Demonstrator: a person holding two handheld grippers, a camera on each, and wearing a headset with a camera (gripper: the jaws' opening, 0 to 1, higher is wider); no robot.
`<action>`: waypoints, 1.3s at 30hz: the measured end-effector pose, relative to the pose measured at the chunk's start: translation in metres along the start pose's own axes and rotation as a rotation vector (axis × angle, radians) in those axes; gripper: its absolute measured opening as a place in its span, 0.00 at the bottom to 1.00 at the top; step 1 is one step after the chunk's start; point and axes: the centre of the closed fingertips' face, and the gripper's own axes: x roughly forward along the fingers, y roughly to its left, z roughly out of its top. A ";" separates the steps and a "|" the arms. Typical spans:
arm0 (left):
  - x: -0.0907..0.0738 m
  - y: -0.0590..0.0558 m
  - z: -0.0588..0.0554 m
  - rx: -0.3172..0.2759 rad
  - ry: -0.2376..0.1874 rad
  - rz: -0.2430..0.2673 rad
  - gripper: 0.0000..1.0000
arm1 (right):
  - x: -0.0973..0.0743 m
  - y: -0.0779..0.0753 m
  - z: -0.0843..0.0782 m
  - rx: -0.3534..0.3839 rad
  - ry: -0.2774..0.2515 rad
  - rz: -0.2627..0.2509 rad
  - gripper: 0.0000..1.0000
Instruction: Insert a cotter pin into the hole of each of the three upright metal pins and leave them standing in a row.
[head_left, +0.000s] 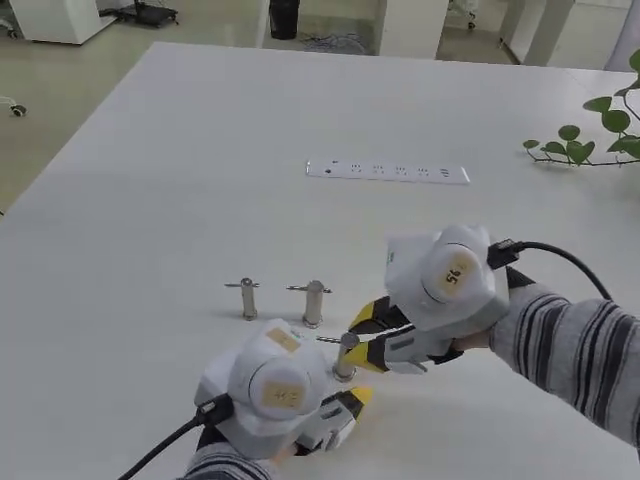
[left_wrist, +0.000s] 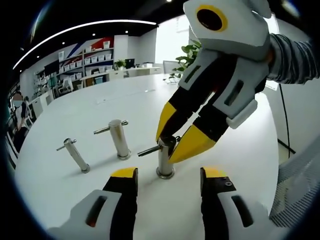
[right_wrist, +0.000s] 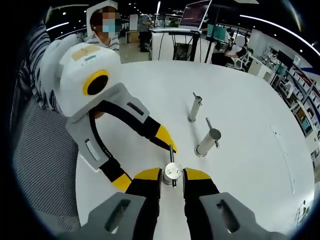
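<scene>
near pin (head_left: 345, 358): upright on white table (head_left: 200, 180), cotter pin (left_wrist: 148, 150) through its top hole | right gripper (right_wrist: 172, 176): jaws clamped on that pin's head | left gripper (left_wrist: 170, 175): jaws spread, flanking its base, apart from it | middle pin (head_left: 313, 303), end pin (head_left: 248, 298): the other 2, upright just beyond, each with a cotter pin through | power strip (head_left: 388, 171): well behind

White worktop (head_left: 150, 170) carries three upright metal pins: first pin (head_left: 345, 362) between right gripper (head_left: 362, 340) tips, second pin (head_left: 313, 303), third pin (head_left: 248, 298) leftward. Power strip (head_left: 388, 172) beyond; plant sprig (head_left: 590, 140) far right.
</scene>
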 end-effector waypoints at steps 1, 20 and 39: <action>-0.002 0.000 0.000 -0.003 -0.001 -0.004 0.50 | 0.001 0.000 -0.001 0.007 0.003 0.000 0.12; -0.039 0.000 0.010 -0.026 -0.042 -0.041 0.71 | 0.001 -0.001 -0.005 0.037 -0.007 0.050 0.08; -0.077 0.045 0.023 -0.013 -0.077 0.041 0.86 | -0.012 -0.044 -0.020 0.009 0.041 0.035 0.08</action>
